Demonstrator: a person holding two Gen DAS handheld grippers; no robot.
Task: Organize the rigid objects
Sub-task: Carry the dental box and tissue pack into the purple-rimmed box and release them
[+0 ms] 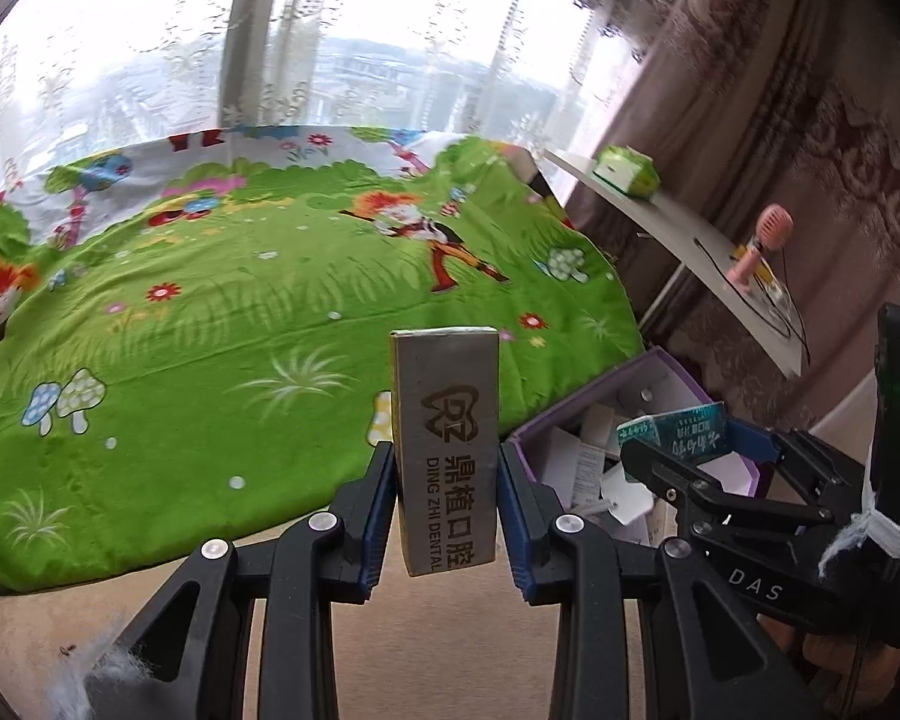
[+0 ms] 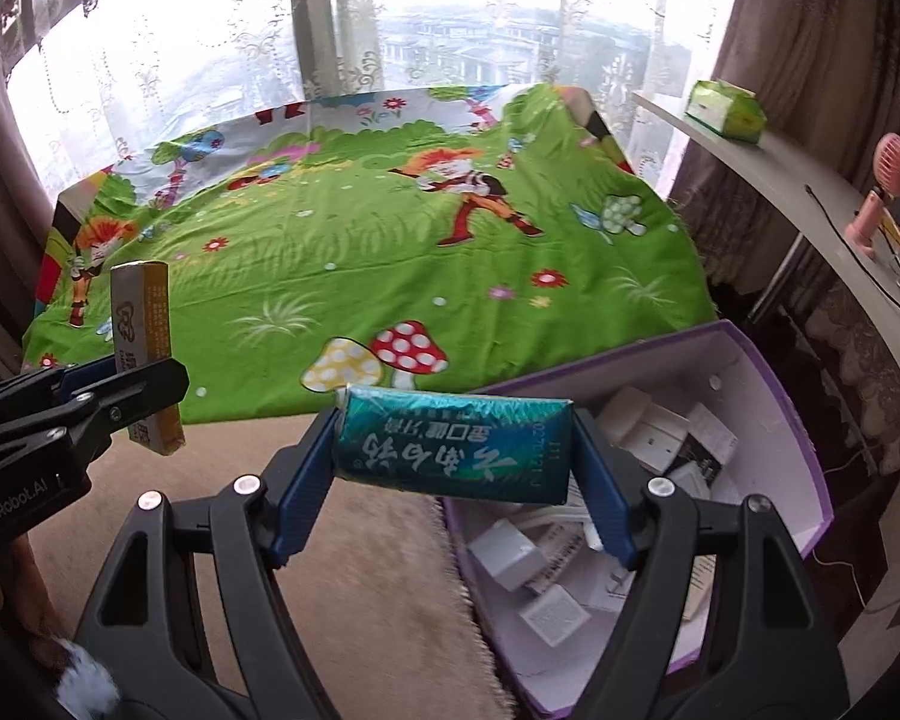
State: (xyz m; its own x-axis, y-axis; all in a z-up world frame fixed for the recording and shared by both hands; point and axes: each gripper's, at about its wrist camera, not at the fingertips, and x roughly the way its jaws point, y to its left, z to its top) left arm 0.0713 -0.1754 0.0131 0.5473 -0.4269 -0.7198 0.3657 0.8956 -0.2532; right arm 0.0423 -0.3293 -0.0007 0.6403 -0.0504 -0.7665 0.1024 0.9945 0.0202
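Observation:
My left gripper [image 1: 447,510] is shut on a slim grey dental box [image 1: 446,444], held upright over the carpet in front of the table. From the right wrist view the same grey-and-yellow box [image 2: 147,354] sticks up out of the left gripper [image 2: 141,387] at the left edge. My right gripper [image 2: 456,462] is shut on a teal toothpaste box [image 2: 455,447], held crosswise above the near left corner of an open purple storage box [image 2: 768,396]. In the left wrist view the teal box [image 1: 672,429] and right gripper [image 1: 699,450] hover over the purple box [image 1: 576,405].
A table under a green cartoon cloth [image 2: 390,240] fills the middle ground. The purple box holds several small white boxes [image 2: 552,576] and papers. A white shelf [image 2: 810,180] at right carries a green tissue pack [image 2: 726,108], a pink fan [image 2: 882,192] and cables. Beige carpet [image 2: 360,570] lies below.

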